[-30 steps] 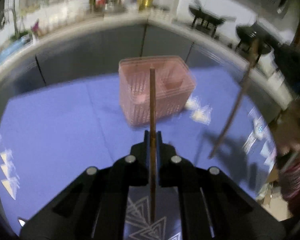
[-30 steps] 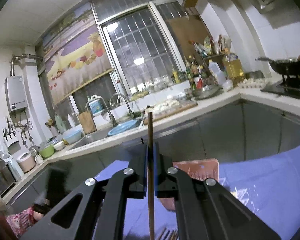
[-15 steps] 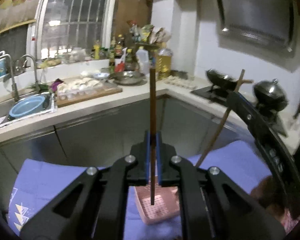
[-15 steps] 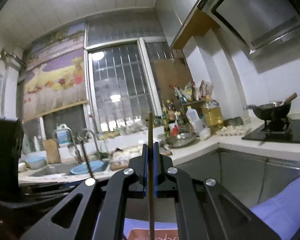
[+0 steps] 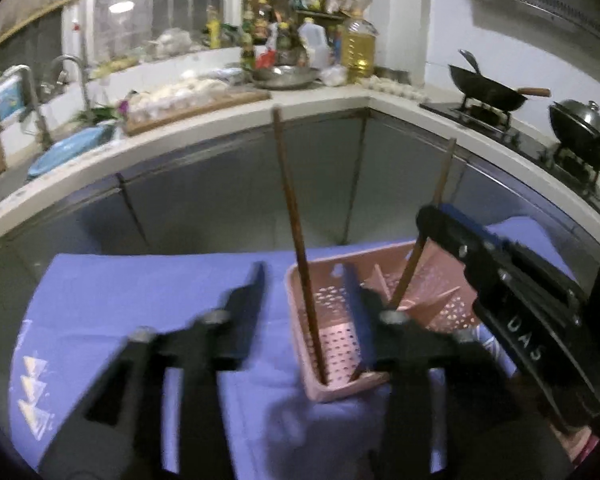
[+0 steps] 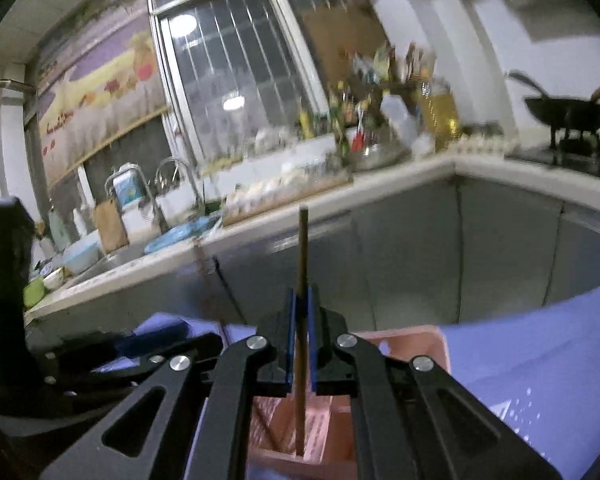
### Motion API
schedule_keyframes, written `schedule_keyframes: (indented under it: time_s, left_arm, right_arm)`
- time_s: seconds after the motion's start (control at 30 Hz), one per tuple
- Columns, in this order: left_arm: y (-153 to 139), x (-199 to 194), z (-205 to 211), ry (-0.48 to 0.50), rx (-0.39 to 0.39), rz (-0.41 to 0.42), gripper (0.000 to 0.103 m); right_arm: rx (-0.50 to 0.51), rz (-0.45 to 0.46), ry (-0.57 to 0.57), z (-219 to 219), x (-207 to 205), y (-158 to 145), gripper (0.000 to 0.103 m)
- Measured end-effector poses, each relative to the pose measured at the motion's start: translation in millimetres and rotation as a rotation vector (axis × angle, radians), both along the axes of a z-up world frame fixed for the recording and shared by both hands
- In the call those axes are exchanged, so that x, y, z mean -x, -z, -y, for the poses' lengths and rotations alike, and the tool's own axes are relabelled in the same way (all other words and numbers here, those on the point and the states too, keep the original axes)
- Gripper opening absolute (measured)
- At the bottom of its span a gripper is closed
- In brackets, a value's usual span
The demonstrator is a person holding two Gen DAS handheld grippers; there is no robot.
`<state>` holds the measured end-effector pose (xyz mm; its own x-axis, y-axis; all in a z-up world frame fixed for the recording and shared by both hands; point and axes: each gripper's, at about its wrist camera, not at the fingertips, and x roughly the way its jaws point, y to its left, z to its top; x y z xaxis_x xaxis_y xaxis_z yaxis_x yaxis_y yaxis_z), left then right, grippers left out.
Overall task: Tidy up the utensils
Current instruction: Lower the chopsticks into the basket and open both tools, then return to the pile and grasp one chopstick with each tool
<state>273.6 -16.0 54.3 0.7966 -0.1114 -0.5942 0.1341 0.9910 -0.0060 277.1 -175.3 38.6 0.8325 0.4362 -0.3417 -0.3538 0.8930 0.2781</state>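
A pink perforated basket (image 5: 340, 390) with dividers sits on a blue cloth (image 5: 140, 300). One brown chopstick (image 5: 296, 240) stands in its near-left compartment and leans on the rim. My left gripper (image 5: 304, 276) straddles this chopstick with its jaws opening, and the pads do not touch it. My right gripper (image 5: 452, 236) comes in from the right with a second chopstick (image 5: 440, 188) slanting into the basket. In the right wrist view, the right gripper (image 6: 300, 328) has its blue pads against that chopstick (image 6: 302, 260), its jaws just starting to open. The chopstick's lower end is inside the basket (image 6: 412, 344).
A grey cabinet front and pale counter (image 5: 220, 120) curve behind the cloth. A sink (image 5: 60, 148), a board of food, bottles and two woks (image 5: 488, 92) sit on the counter. My left gripper's black body (image 6: 4, 280) fills the left edge of the right wrist view.
The left gripper's jaws opened and let go of its chopstick, which now stands in the basket. The right gripper came down and brought its chopstick into the basket.
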Motion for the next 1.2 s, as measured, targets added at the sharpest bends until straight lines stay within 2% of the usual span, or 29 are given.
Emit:
schedule_keyframes:
  time_s: [0.03, 0.07, 0.13, 0.2, 0.33, 0.4, 0.5, 0.53, 0.6, 0.63, 0.67, 0.73, 0.8, 0.87, 0.97, 1.07, 1.2]
  left_arm:
    - [-7, 10, -3, -0.021, 0.0, 0.04, 0.062]
    - [-14, 19, -6, -0.031, 0.006, 0.067, 0.064]
    - [-27, 38, -13, -0.048, 0.03, 0.11, 0.067]
    - [-37, 54, -21, -0.061, 0.064, 0.128, 0.068]
    - [-50, 94, -43, -0.073, 0.154, 0.164, 0.068]
    - [-47, 119, -54, -0.071, 0.181, 0.166, 0.068]
    - [-21, 147, -60, -0.041, 0.179, 0.098, 0.068]
    - [-8, 155, -60, -0.023, 0.18, 0.063, 0.068]
    - [34, 172, -52, 0.048, 0.166, -0.067, 0.068]
    - [46, 177, -48, 0.067, 0.157, -0.105, 0.066]
    - [69, 185, -40, 0.103, 0.141, -0.17, 0.063]
    - [97, 197, -27, 0.158, 0.117, -0.255, 0.046]
    - [123, 208, -15, 0.201, 0.095, -0.341, 0.04]
    - [136, 213, -9, 0.218, 0.098, -0.381, 0.039]
    - [142, 215, -1, 0.225, 0.092, -0.398, 0.039]
    - [147, 217, 10, 0.207, 0.008, -0.391, 0.039]
    - [144, 219, 11, 0.202, -0.012, -0.38, 0.039]
  right_arm:
    - [-0.001, -0.027, -0.006, 0, 2, 0, 0.011]
    - [-0.005, -0.037, -0.008, -1, 3, -1, 0.014]
    - [-0.02, -0.028, 0.004, 2, 15, -7, 0.032]
    - [-0.029, -0.003, 0.01, 5, 27, -18, 0.044]
    - [-0.046, 0.07, 0.01, 13, 72, -39, 0.045]
    - [-0.068, 0.086, 0.007, 23, 109, -40, 0.045]
    - [-0.056, 0.026, -0.01, 36, 152, -17, 0.045]
    - [-0.04, -0.034, -0.027, 39, 169, 2, 0.045]
    - [0.025, -0.154, -0.043, 38, 189, 37, 0.044]
    - [0.058, -0.208, -0.044, 36, 196, 52, 0.039]
    - [0.111, -0.307, -0.06, 32, 207, 79, 0.036]
    - [0.159, -0.412, -0.09, 26, 222, 108, 0.03]
    - [0.189, -0.447, -0.104, 21, 235, 122, 0.03]
    - [0.218, -0.462, -0.111, 16, 243, 129, 0.03]
    - [0.258, -0.459, -0.134, 4, 247, 131, 0.03]
    - [0.32, -0.451, -0.132, -6, 245, 133, 0.03]
    - [0.392, -0.416, -0.097, -5, 244, 134, 0.03]
